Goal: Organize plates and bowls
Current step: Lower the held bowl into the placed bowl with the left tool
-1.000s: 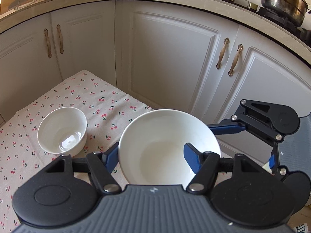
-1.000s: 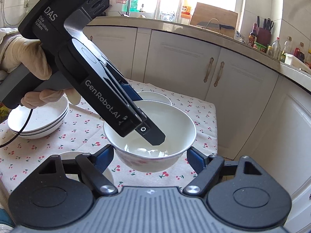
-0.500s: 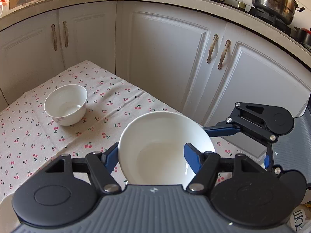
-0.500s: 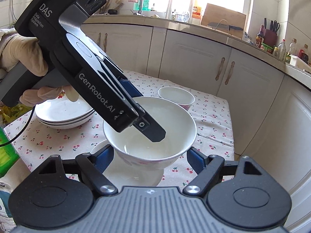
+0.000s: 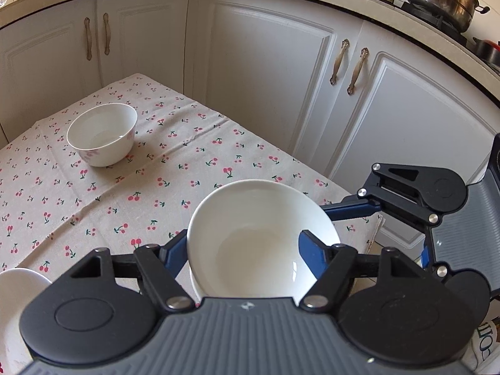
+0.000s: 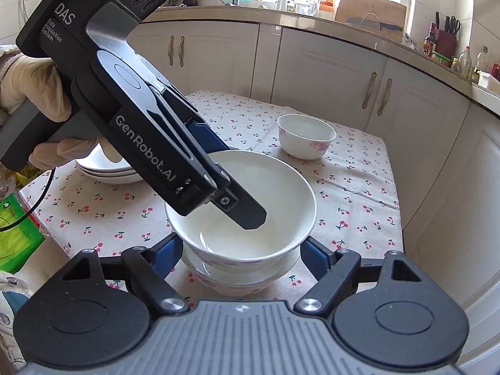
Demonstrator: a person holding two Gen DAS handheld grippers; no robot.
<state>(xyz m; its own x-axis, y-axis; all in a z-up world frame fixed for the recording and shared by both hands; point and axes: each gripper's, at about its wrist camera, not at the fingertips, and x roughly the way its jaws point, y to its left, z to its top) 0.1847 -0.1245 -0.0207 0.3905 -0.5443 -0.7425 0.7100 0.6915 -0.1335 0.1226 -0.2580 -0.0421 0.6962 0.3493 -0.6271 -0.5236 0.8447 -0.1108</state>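
Note:
My left gripper [image 5: 240, 250] is shut on the rim of a large white bowl [image 5: 259, 237], one finger inside it and one outside, as the right wrist view [image 6: 247, 215] shows. The large bowl [image 6: 275, 200] sits in or just above a second bowl [image 6: 231, 281] on the cherry-print cloth. My right gripper [image 6: 240, 253] is open, its blue pads to either side of the two bowls without touching. A small white bowl [image 5: 101, 134] with pink flowers stands apart further back, also in the right wrist view [image 6: 306, 136].
A stack of white plates [image 6: 106, 168] lies at the table's left side behind the gloved hand. A white rim [image 5: 18, 281] shows at the left edge. Cabinets [image 5: 265, 78] surround the table [image 5: 187, 168]. A green packet [image 6: 15, 228] sits left.
The left gripper carried the large bowl toward the table's near edge and lowered it over a second bowl. The right gripper followed, staying open.

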